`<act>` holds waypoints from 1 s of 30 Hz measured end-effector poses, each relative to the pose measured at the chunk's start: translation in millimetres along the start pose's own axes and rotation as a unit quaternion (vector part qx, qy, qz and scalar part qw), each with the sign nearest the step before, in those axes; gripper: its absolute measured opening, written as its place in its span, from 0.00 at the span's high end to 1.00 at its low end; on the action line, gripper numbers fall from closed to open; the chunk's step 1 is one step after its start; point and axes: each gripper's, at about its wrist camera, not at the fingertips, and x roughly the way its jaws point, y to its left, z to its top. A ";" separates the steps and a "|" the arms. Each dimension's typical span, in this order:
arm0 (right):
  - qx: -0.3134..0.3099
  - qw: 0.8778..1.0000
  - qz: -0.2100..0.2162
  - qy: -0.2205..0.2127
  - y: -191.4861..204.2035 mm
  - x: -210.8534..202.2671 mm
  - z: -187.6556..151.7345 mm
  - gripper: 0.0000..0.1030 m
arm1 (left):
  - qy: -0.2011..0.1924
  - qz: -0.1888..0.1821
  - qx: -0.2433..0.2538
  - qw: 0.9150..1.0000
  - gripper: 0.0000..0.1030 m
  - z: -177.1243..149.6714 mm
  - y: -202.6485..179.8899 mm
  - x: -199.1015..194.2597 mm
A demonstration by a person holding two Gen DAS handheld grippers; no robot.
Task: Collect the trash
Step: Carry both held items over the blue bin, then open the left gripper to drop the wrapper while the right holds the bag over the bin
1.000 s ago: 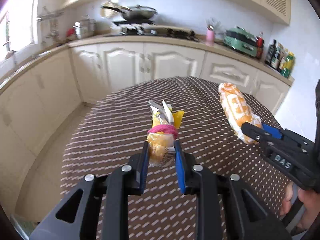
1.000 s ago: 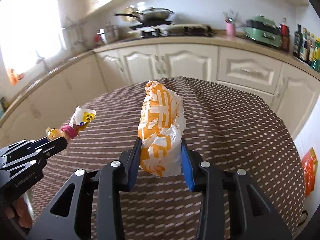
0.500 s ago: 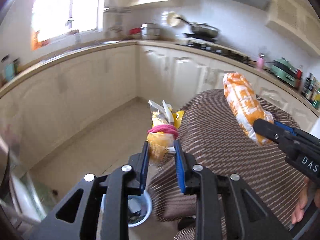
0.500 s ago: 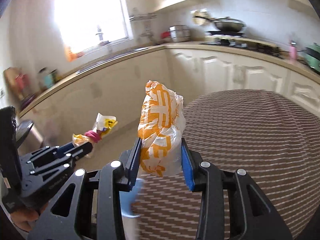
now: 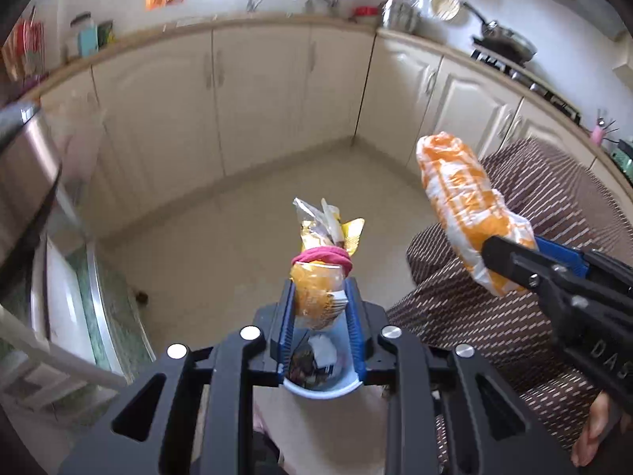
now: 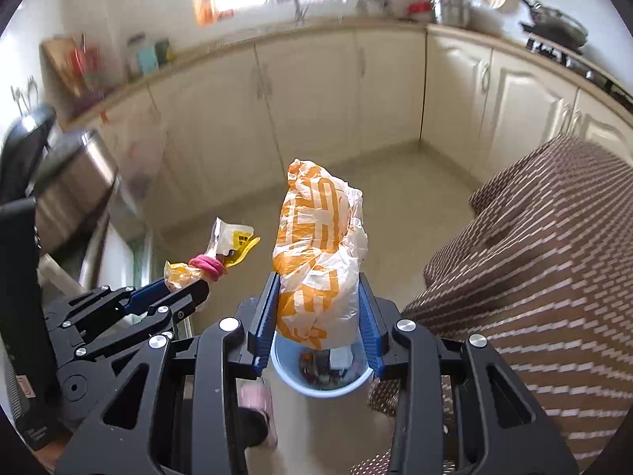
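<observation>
A: Where is the trash?

B: The knotted snack bag (image 5: 316, 293), crinkly yellow film cinched with a pink band, sits clamped in the left gripper (image 5: 319, 316), jaws narrow on it. The orange-and-white plastic bag (image 6: 316, 277), soft and lumpy, is pinched in the right gripper (image 6: 318, 312). Both hang above the pale blue bin (image 6: 316, 384) on the floor, left of the brown-clothed worktop (image 6: 546, 277).

A: Risks?

B: I'd guess the bin's mouth is small; the bulky bag could catch the rim or tip it, and light film may drift aside if released high.
</observation>
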 end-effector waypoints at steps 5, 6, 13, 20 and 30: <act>-0.006 0.998 -0.013 0.055 4.8 54.1 -25.2 0.66 | 0.052 0.001 -0.014 0.999 0.77 -15.9 12.9 49.5; -0.004 0.998 -0.015 0.066 3.2 63.5 -29.8 0.66 | 0.060 0.001 -0.015 0.998 0.77 -19.0 14.0 56.2; 0.012 0.994 -0.026 0.109 -11.6 107.5 -50.3 0.66 | 0.115 -0.007 -0.019 0.993 0.77 -37.3 12.2 111.6; 0.027 0.991 -0.034 0.127 -22.0 133.0 -59.1 0.66 | 0.151 -0.022 -0.025 0.988 0.77 -44.6 6.0 152.2; 0.039 0.990 -0.039 0.131 -30.3 145.3 -64.5 0.66 | 0.141 -0.038 -0.024 0.989 0.74 -35.2 -9.6 164.1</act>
